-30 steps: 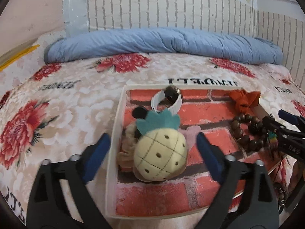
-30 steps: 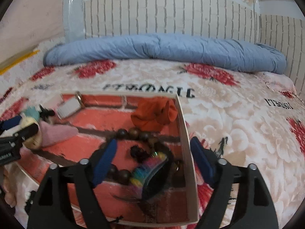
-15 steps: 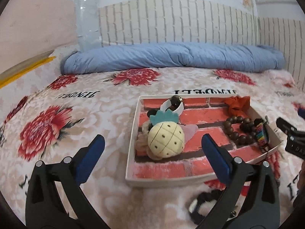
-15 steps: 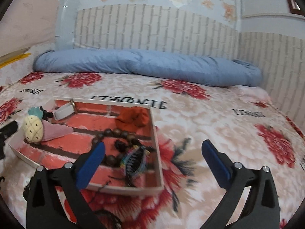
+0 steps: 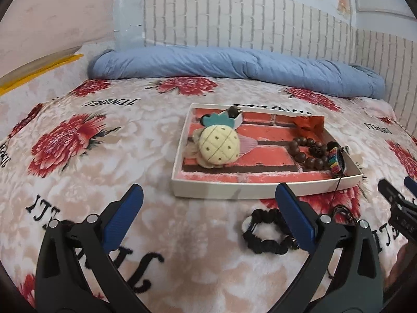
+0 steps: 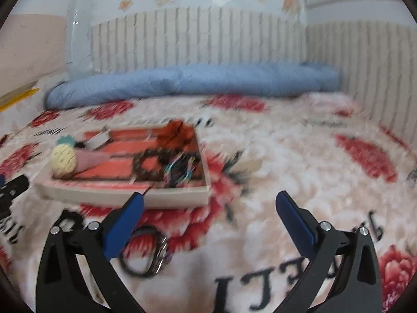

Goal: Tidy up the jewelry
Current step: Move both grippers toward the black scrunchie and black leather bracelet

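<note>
A shallow white tray (image 5: 229, 190) with a red brick-pattern floor lies on the flowered blanket. It holds a pineapple plush (image 5: 217, 144), a brown bead bracelet (image 5: 306, 151), a rainbow clip (image 5: 336, 160), an orange cloth piece (image 5: 307, 122) and a white band (image 5: 235, 116). A black bead bracelet (image 5: 265, 230) lies on the blanket in front of the tray. My left gripper (image 5: 208, 204) is open and empty, in front of the tray. My right gripper (image 6: 208, 208) is open and empty, right of the tray (image 6: 125, 195). A dark cord necklace (image 6: 146, 253) lies near its left finger.
A rolled blue quilt (image 5: 234, 65) lies along the far edge of the bed below a brick-pattern wall. The flowered blanket (image 5: 78, 143) spreads left of the tray and, in the right wrist view, to its right (image 6: 312, 169). The right wrist view is blurred.
Both grippers have pulled back and up from over the tray; it now lies farther ahead. The black bead bracelet and cord necklace on the blanket have come into view.
</note>
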